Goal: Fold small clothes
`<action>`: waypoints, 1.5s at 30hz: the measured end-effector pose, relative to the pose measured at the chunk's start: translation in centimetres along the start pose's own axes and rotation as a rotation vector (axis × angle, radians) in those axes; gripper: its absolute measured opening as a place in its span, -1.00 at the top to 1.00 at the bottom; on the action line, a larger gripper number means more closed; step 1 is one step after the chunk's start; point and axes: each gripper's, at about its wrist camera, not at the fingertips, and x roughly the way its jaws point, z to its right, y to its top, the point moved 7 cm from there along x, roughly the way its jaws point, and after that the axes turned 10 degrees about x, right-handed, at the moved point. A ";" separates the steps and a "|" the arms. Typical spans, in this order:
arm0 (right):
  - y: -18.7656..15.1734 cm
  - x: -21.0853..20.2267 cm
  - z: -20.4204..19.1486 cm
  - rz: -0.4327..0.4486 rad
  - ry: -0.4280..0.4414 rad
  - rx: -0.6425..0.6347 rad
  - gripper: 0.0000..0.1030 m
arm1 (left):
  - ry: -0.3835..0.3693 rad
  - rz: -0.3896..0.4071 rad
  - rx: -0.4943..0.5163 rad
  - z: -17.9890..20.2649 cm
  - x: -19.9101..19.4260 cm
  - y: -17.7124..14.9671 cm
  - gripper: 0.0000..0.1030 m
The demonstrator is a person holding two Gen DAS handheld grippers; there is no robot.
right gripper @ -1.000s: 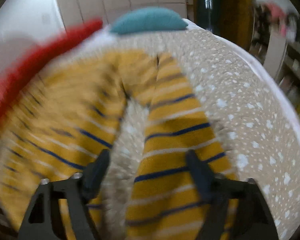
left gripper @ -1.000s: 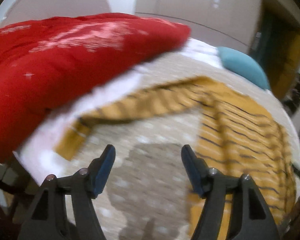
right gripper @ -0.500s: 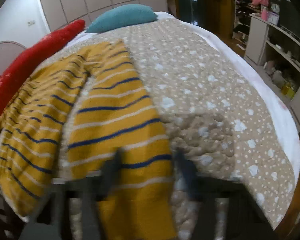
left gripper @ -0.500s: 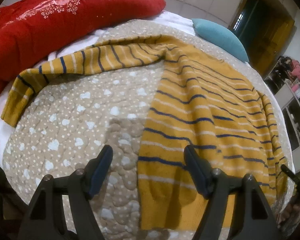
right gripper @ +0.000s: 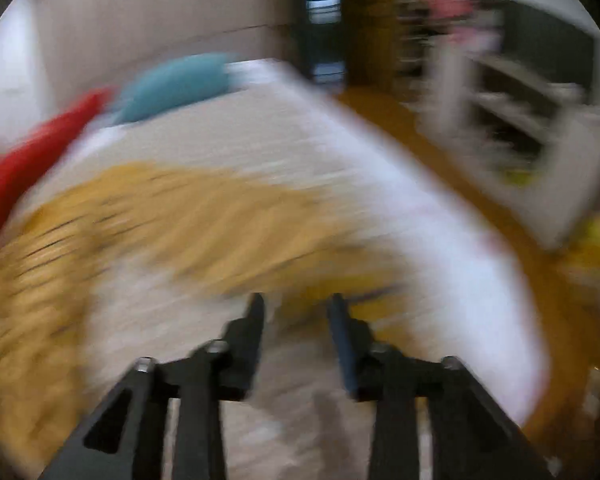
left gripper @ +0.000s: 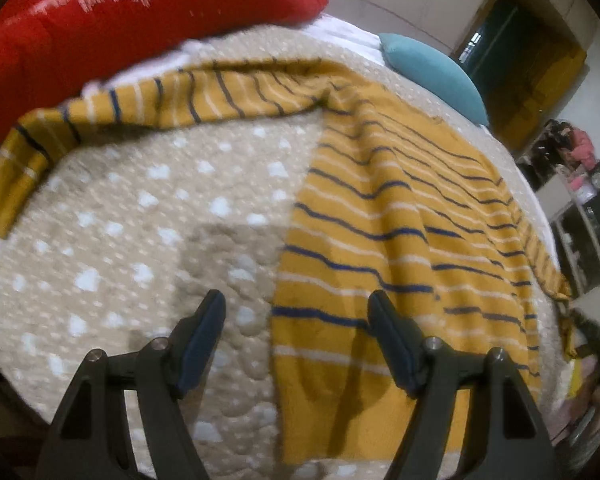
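Observation:
A mustard-yellow sweater with navy and white stripes [left gripper: 380, 216] lies flat on the bed. One sleeve [left gripper: 148, 108] stretches out to the left. My left gripper [left gripper: 296, 312] is open and empty, hovering over the sweater's bottom left hem corner. In the right wrist view everything is heavily blurred. My right gripper [right gripper: 296, 308] is open and empty, with its fingers narrower apart, just in front of the blurred yellow sweater sleeve [right gripper: 220, 224].
The bed has a beige quilt with white spots [left gripper: 120, 240]. A red duvet [left gripper: 100, 32] lies at the back left and a teal pillow [left gripper: 432, 72] at the back. Shelves [right gripper: 520, 120] and wooden floor [right gripper: 560, 300] are to the right of the bed.
My left gripper has moved slightly forward over the hem. My right gripper has swung quickly to the right, toward the bed's right side, and its fingers have narrowed.

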 end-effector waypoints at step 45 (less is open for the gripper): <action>-3.9 -3.8 6.0 -0.086 0.309 0.444 -0.08 | -0.027 0.194 0.041 2.0 -12.4 -6.2 -0.19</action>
